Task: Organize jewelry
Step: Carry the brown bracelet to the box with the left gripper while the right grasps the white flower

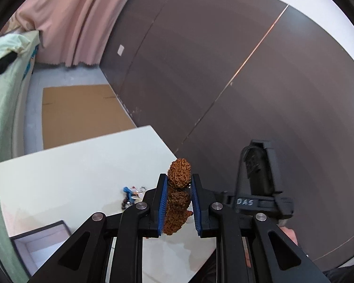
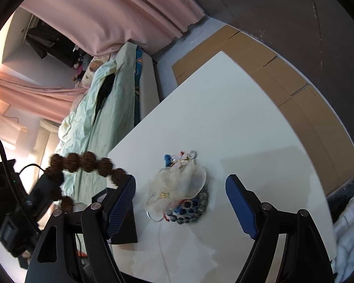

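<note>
My left gripper [image 1: 178,186] is shut on a bracelet of large rough brown beads [image 1: 179,172], held up above the white table [image 1: 70,172]. The same bracelet [image 2: 82,161] shows at the left of the right wrist view, hanging from the left gripper. My right gripper [image 2: 180,188] is open and empty above a pile of jewelry [image 2: 177,188]: a sheer cream pouch, a dark green bead bracelet [image 2: 195,214], blue pieces and metal rings. That pile also shows small in the left wrist view [image 1: 131,194].
An open dark box with a pale lining [image 1: 44,243] stands at the table's near left; its dark wall shows in the right wrist view [image 2: 122,226]. Flat cardboard [image 1: 82,113] lies on the floor. A bed with green bedding [image 2: 101,118] stands beside the table.
</note>
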